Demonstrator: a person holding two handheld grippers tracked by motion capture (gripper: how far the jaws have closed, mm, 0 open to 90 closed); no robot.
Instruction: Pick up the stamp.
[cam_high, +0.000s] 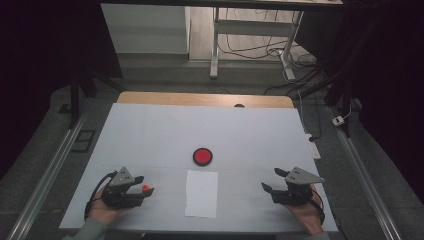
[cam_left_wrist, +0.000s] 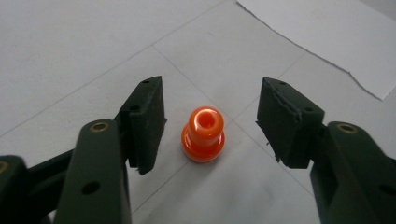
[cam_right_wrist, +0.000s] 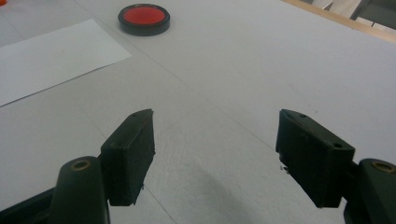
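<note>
No legible text, label, brand, number or sign on anything on the table.

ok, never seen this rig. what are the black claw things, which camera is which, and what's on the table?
No robot here: a person holds a hand-operated two-jaw gripper in each hand. The high view looks down on the white-covered table, with the left gripper and the right gripper at its near edge. Each of the other two pictures comes from a camera riding on one gripper, looking along its black jaws. On the table lie a small orange plastic knob, a white sheet of paper and a round red disc with a black rim. The left gripper's jaws stand on either side of the knob without touching it. The right gripper is open over bare table. Nothing is held.
</note>
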